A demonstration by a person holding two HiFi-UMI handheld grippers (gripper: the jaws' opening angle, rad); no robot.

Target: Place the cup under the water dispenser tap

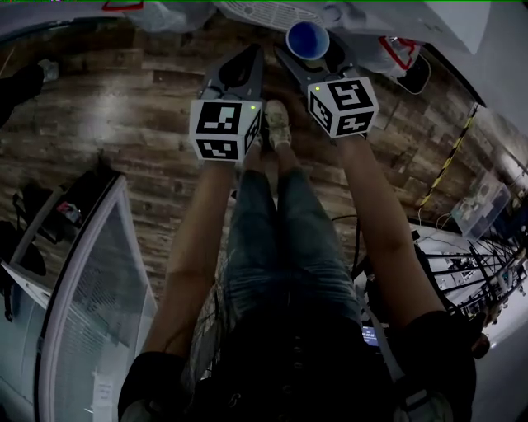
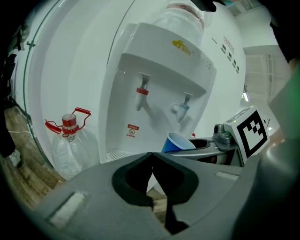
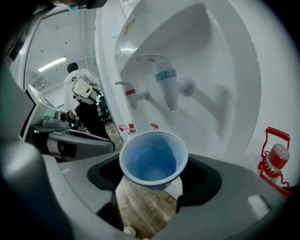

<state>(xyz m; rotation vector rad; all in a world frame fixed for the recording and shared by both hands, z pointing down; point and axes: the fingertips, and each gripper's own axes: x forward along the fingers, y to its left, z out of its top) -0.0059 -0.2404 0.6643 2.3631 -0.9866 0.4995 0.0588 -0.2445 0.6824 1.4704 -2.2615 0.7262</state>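
A blue plastic cup [image 3: 153, 159] sits upright and empty between the jaws of my right gripper [image 3: 154, 177], which is shut on it. The white water dispenser [image 2: 164, 79] stands right ahead. Its blue tap [image 3: 167, 86] hangs just above and beyond the cup's rim, and the red tap [image 3: 133, 96] is further left. In the head view the cup [image 1: 308, 39] is at the dispenser's foot, near the drip tray [image 1: 264, 11]. My left gripper [image 1: 242, 64] hovers beside it to the left, jaws shut on nothing.
A clear water bottle with a red handle [image 2: 69, 140] stands on the wooden floor left of the dispenser. A glass-door cabinet [image 1: 91, 280] is at my left, racks and cables [image 1: 462, 268] at my right. A person [image 3: 84, 96] stands far back.
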